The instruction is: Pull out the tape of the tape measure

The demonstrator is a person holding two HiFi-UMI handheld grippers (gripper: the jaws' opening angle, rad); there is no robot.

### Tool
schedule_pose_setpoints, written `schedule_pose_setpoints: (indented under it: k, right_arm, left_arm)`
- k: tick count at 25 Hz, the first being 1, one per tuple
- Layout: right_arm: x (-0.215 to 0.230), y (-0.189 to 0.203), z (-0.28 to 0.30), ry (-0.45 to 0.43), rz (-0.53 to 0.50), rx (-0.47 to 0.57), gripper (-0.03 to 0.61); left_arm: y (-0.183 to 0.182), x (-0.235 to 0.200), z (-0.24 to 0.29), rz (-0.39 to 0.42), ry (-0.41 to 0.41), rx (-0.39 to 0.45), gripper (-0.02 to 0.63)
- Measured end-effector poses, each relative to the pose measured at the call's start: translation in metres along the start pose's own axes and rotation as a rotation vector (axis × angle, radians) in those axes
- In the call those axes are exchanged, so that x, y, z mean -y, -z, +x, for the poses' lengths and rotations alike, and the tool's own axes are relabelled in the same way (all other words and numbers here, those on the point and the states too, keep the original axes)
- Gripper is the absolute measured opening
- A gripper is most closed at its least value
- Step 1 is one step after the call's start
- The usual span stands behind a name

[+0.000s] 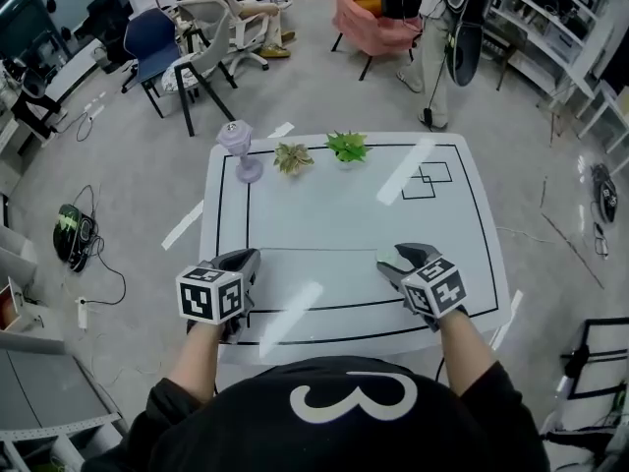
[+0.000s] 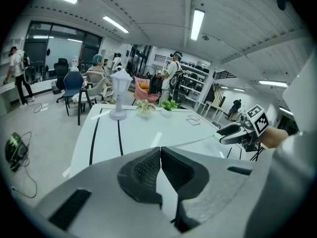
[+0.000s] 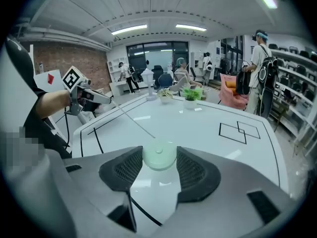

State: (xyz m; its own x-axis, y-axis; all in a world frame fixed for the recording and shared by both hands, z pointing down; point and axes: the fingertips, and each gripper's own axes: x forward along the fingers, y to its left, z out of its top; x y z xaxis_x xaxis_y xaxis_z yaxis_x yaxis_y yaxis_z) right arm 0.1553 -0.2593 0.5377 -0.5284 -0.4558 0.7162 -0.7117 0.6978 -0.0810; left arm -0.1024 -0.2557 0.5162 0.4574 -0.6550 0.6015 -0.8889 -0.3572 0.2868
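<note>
Table (image 1: 324,214): 1 tape measure (image 3: 159,155), R claw (image 1: 390,257); tape (image 3: 132,120), L claw (image 2: 160,155); 2 plants (image 1: 294,157) (image 1: 347,147).

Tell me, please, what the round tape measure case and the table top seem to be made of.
Tape measure case: probably moulded plastic, pale green, smooth with a soft sheen; its rounded edge and small centre button suggest this.
Table top: a hard, glossy white surface, perhaps laminate or coated board; it mirrors the ceiling lights as bright streaks.

Lab, lined table (image 1: 334,205), office chairs (image 1: 154,39), shelving (image 1: 546,13)
</note>
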Motion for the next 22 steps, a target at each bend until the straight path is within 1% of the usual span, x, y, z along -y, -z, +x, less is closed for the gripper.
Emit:
schedule_pose_setpoints:
  k: [3, 6, 10, 13, 19, 22]
  right_arm:
    - [0.009, 0.011, 0.018, -0.008, 0.039, -0.021, 0.218]
    - [0.016, 0.022, 0.033, -0.004, 0.041, -0.056, 0.218]
    - [0.021, 0.032, 0.048, 0.005, 0.026, -0.097, 0.218]
    - [0.02, 0.039, 0.054, 0.002, 0.031, -0.113, 0.218]
    - [0.02, 0.041, 0.056, 0.008, 0.028, -0.114, 0.218]
    - [0.018, 0.04, 0.056, 0.004, 0.039, -0.102, 0.219]
  left_arm:
    - [0.017, -0.008, 0.02, -0.035, -0.003, -0.059, 0.011]
    - [0.031, -0.014, 0.037, -0.054, -0.005, -0.103, 0.011]
    - [0.044, -0.021, 0.054, -0.021, -0.025, -0.169, 0.011]
    - [0.051, -0.024, 0.06, 0.004, -0.039, -0.201, 0.011]
    - [0.062, -0.028, 0.066, 0.014, -0.053, -0.237, 0.011]
    - [0.062, -0.029, 0.065, 0.026, -0.05, -0.239, 0.02]
